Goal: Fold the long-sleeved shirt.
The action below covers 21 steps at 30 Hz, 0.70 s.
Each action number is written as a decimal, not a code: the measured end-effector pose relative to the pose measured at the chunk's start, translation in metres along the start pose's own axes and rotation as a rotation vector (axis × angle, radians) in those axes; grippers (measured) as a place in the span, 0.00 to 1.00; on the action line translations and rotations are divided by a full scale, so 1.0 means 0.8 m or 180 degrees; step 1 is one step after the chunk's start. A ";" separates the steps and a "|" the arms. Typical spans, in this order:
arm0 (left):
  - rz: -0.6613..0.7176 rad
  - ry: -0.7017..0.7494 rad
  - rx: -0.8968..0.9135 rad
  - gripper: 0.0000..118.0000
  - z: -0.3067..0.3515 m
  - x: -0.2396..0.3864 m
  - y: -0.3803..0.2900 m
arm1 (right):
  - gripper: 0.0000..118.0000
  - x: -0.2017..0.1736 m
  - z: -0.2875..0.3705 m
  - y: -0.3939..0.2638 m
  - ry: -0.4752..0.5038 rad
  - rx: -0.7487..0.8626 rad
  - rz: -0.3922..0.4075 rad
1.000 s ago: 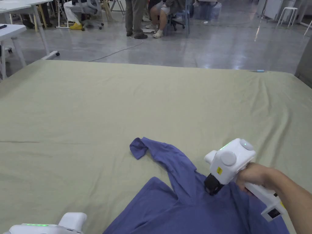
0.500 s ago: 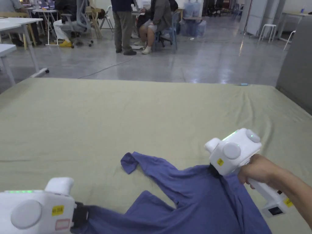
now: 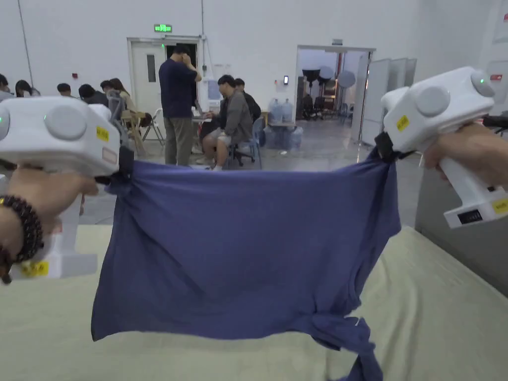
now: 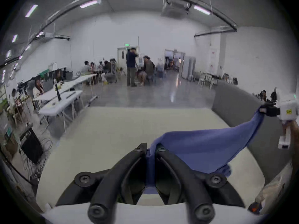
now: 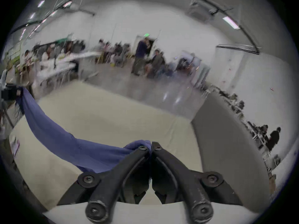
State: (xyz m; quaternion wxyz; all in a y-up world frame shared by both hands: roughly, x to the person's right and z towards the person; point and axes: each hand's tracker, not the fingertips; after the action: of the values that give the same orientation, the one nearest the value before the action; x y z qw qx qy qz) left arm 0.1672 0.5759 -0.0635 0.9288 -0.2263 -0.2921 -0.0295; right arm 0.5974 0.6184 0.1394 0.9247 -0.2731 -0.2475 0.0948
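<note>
The blue long-sleeved shirt (image 3: pixel 248 248) hangs in the air, stretched wide between both grippers above the pale green table (image 3: pixel 436 307). My left gripper (image 3: pixel 121 173) is shut on its upper left corner; in the left gripper view the cloth (image 4: pixel 202 148) runs between the jaws of that gripper (image 4: pixel 151 150). My right gripper (image 3: pixel 384 149) is shut on the upper right corner, and its own view shows the fabric (image 5: pixel 72 143) pinched at the tips of the gripper (image 5: pixel 151 145). A bunched sleeve (image 3: pixel 354 337) dangles at the lower right, touching the table.
A grey partition (image 3: pixel 456 238) stands along the table's right side. Beyond the far edge lies open floor with several people (image 3: pixel 228 119) standing or sitting on chairs, and white tables (image 4: pixel 64 90) at the left.
Both grippers have risen from the table, lifting the shirt off it and spreading it out in the air. The head camera has tilted up toward the room.
</note>
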 end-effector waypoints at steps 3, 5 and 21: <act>0.0017 0.0059 0.0228 0.02 0.005 0.007 0.073 | 0.00 0.022 0.031 0.059 -0.0153 0.0229 -0.0091; 0.0073 0.0074 0.0305 0.02 0.014 0.012 0.109 | 0.00 0.034 0.047 0.090 -0.0254 0.0440 -0.0214; 0.0260 0.0136 -0.0034 0.02 -0.035 0.006 0.061 | 0.00 0.007 -0.010 0.036 -0.0083 0.0257 -0.0361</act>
State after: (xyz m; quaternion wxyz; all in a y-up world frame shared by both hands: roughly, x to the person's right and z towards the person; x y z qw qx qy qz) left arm 0.1949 0.6080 -0.1010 0.9340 -0.2422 -0.2625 0.0020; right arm 0.6049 0.6403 0.1203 0.9356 -0.2198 -0.2705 0.0556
